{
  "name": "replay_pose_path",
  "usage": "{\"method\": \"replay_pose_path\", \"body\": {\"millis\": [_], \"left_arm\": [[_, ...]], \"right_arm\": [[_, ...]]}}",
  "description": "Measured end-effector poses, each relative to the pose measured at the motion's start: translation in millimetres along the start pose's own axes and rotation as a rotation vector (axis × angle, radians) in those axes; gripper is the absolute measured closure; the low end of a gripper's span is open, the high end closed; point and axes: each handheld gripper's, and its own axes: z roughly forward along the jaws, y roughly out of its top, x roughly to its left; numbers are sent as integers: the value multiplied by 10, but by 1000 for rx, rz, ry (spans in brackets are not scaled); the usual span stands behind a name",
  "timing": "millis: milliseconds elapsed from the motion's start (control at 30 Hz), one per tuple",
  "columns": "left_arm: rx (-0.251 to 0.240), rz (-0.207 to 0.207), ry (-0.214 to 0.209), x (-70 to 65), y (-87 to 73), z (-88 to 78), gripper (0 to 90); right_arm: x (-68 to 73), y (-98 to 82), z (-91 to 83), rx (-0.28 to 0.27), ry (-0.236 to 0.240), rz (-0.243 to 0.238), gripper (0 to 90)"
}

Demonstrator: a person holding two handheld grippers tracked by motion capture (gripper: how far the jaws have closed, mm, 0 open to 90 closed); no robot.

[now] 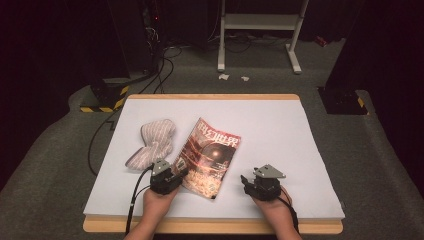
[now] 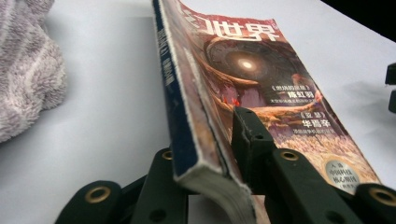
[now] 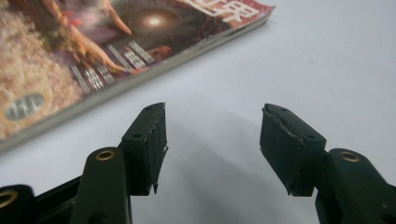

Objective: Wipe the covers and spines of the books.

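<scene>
A magazine [image 1: 211, 154] with a reddish cover lies on the white tabletop [image 1: 280, 125], slanted, its near left corner raised. My left gripper [image 1: 179, 171] is shut on that corner. In the left gripper view one jaw presses on the cover and the other sits under the blue spine of the magazine [image 2: 243, 70], with my left gripper [image 2: 205, 151] clamped across its thickness. My right gripper [image 1: 246, 181] rests on the table to the right of the magazine, open. In the right gripper view my right gripper [image 3: 212, 140] has bare table between its pads, with the magazine [image 3: 93, 46] off to its left.
A crumpled striped cloth [image 1: 152, 142] lies left of the magazine, also the pale cloth [image 2: 23, 79] in the left gripper view. The table's wooden front edge [image 1: 215, 226] runs just below my hands. Beyond the table are floor cables [image 1: 160, 75] and a white frame [image 1: 260, 22].
</scene>
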Motion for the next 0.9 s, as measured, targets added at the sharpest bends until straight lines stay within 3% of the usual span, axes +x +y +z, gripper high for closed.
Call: {"method": "replay_pose_path", "body": {"millis": [100, 233, 400, 900], "left_arm": [[-11, -1, 4, 9, 10, -7, 774], [-29, -3, 8, 26, 30, -14, 803], [-51, 26, 16, 8, 67, -47, 823], [-79, 49, 22, -18, 118, -71, 835]], "right_arm": [[-17, -25, -3, 2, -17, -16, 411], [-53, -42, -4, -2, -2, -12, 416], [-66, -62, 4, -12, -5, -1, 407], [-44, -68, -16, -57, -4, -32, 421]]}}
